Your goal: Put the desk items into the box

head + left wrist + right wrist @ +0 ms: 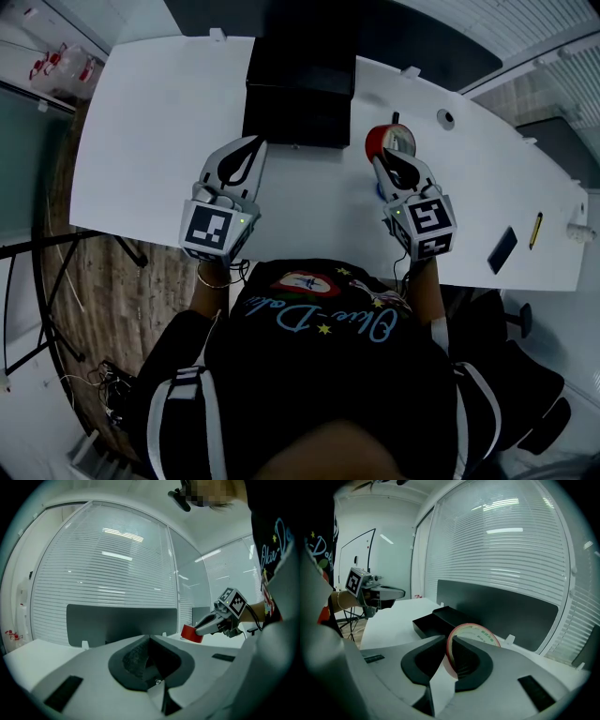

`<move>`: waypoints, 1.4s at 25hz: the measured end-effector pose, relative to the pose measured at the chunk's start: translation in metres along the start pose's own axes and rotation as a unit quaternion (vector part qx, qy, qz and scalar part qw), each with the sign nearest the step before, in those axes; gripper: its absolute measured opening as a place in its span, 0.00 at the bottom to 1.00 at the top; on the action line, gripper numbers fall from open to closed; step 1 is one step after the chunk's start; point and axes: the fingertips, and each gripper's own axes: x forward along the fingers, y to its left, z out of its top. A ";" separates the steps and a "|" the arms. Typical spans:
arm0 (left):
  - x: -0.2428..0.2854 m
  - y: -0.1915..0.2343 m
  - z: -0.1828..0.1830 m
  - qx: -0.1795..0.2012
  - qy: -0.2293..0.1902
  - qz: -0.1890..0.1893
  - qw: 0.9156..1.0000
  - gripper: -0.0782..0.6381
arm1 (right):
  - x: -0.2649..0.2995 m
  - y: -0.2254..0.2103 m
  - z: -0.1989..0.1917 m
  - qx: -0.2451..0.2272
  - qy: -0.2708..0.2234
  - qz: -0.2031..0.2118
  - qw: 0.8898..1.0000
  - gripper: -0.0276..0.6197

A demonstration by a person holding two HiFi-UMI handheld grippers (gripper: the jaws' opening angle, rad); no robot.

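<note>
Counter: is carrying a black box.
Right gripper: fingers are gripping a red tape roll.
Left gripper: fingers are touching together, empty.

Head view is evenly lit from overhead. No hard shadows, only faint soft ones on the white bench. The bench comes out bright, while the black box and the person's shirt sink to near-black with hardly any detail. The fisheye bows the bench edges pretty badly. Both gripper views have a heavy dark vignette in the corners and strong barrel bending. Ceiling strip lights glare as white streaks on the blinds. Up close the jaws look soft and a bit grainy, and the background's sharper. The red tape roll is about the only strong colour, everything else has a cool blue-green tint.
</note>
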 end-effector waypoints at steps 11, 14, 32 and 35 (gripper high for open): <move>-0.009 0.023 -0.003 -0.006 0.002 -0.004 1.000 0.11 | 0.019 0.017 0.010 0.001 0.005 0.001 1.000 0.12; -0.011 0.029 -0.002 -0.007 -0.005 -0.008 1.000 0.11 | 0.024 0.022 0.013 -0.001 0.009 0.003 1.000 0.12; -0.019 0.065 -0.014 -0.011 0.004 -0.020 1.000 0.11 | 0.056 0.048 0.028 -0.007 0.024 0.006 1.000 0.12; -0.022 0.071 -0.015 -0.013 0.005 -0.020 1.000 0.11 | 0.061 0.053 0.031 -0.003 0.023 0.006 1.000 0.12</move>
